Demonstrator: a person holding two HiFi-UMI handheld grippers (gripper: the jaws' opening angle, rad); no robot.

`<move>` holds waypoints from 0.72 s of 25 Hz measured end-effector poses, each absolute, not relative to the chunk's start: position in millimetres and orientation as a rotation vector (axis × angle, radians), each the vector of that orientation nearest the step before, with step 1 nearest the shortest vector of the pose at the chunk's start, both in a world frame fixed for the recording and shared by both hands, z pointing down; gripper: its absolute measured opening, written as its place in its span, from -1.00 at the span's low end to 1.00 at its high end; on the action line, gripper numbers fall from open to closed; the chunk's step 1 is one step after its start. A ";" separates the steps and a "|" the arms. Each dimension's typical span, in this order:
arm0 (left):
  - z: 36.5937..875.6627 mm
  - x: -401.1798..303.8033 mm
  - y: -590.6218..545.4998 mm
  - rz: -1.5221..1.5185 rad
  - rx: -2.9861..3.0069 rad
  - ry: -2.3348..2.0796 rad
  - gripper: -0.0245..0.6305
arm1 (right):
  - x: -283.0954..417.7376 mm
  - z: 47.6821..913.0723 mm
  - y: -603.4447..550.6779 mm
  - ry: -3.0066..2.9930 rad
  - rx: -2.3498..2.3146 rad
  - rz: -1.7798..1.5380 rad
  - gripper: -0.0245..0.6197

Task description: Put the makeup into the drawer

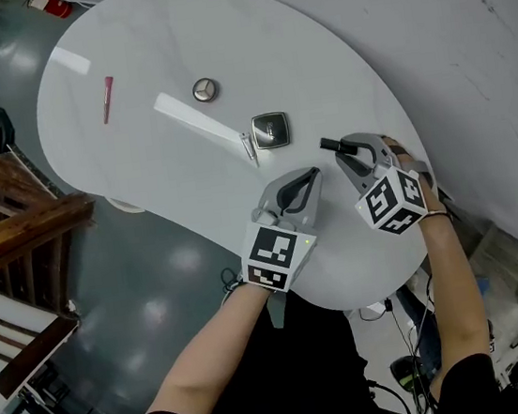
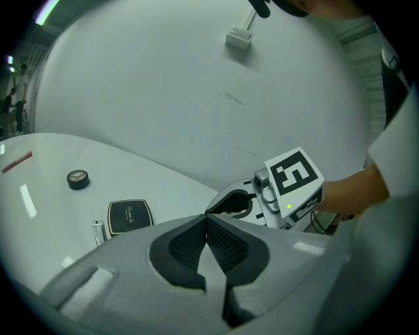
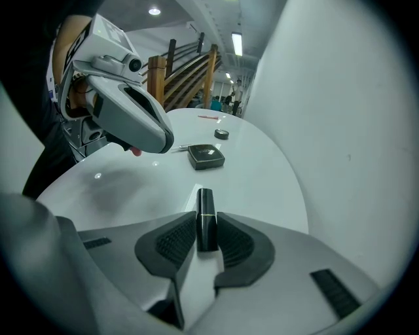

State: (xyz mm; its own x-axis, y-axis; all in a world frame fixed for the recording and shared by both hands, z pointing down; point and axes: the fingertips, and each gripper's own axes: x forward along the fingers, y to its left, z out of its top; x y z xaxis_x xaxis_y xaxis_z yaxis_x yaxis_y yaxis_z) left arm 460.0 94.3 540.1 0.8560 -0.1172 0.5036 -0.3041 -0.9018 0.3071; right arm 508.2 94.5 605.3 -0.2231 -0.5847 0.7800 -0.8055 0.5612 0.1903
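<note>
A black lipstick tube [image 3: 205, 203] lies between the pads of my right gripper [image 3: 207, 229], and both pads press its sides; the tube [image 1: 330, 144] sticks out past the tips just above the white table [image 1: 168, 166]. My left gripper [image 1: 312, 174] hovers just left of it, shut with nothing held, its pads meeting [image 2: 207, 220]. Farther along the table lie a square black compact [image 1: 271, 130], a small silver tube [image 1: 248, 146], a round compact [image 1: 205, 90] and a pink pencil [image 1: 108, 99]. No drawer is in view.
A grey wall [image 1: 466, 51] runs close along the table's right side. Wooden stair rails [image 1: 16, 233] stand to the left, beyond the table's edge. Cables and gear [image 1: 403, 362] lie on the floor near the person's legs.
</note>
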 end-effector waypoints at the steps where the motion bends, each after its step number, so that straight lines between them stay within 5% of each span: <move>1: 540.2 459.4 94.3 0.685 2.650 -0.315 -0.90 | 507.7 605.8 94.8 -1.920 1.120 0.327 -0.60; 18: 530.0 449.5 92.9 0.667 2.666 -0.328 -0.90 | 505.5 592.8 98.6 -1.904 1.313 0.487 -0.60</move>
State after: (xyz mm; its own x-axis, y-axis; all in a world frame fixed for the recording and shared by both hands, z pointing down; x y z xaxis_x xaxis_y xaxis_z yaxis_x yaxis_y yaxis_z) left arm 449.5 92.9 530.0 0.8607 -0.1321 0.4917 -0.3083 -0.9038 0.2968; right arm 505.5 98.6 592.8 -0.1841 -0.6218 0.7612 -0.9108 0.3991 0.1058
